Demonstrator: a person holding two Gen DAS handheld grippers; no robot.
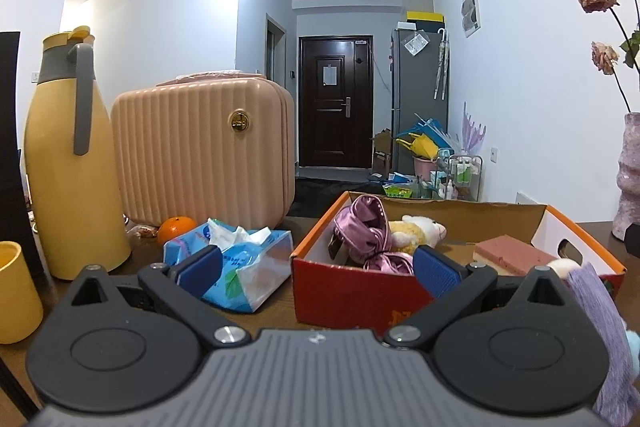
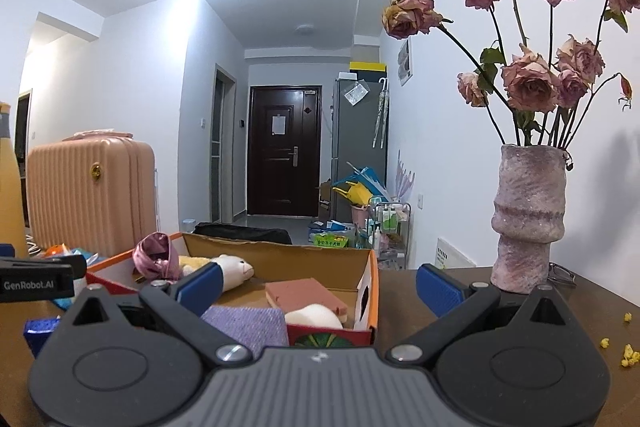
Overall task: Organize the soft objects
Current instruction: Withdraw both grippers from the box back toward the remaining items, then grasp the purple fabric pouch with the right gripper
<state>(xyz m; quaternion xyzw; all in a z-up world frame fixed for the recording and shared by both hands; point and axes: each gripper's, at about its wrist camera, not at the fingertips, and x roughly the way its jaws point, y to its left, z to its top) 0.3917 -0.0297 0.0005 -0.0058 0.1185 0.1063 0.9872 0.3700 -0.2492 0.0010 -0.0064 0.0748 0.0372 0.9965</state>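
An orange-rimmed cardboard box (image 1: 360,291) (image 2: 372,291) sits on the brown table. It holds a pink satin scrunchie (image 1: 362,227) (image 2: 154,253), a yellow-white plush toy (image 1: 420,229) (image 2: 234,269), a pink sponge (image 1: 512,253) (image 2: 308,295), a white soft piece (image 2: 314,315) and a purple cloth (image 1: 604,327) (image 2: 248,323). My left gripper (image 1: 318,269) is open and empty, low in front of the box's near left corner. My right gripper (image 2: 318,287) is open and empty, at the box's near right end.
A blue tissue pack (image 1: 236,267), an orange (image 1: 176,227), a pink ribbed case (image 1: 200,155) (image 2: 88,195), a yellow jug (image 1: 68,155) and a yellow cup (image 1: 16,291) stand left of the box. A vase of dried roses (image 2: 528,219) stands right. Yellow crumbs (image 2: 624,351) lie nearby.
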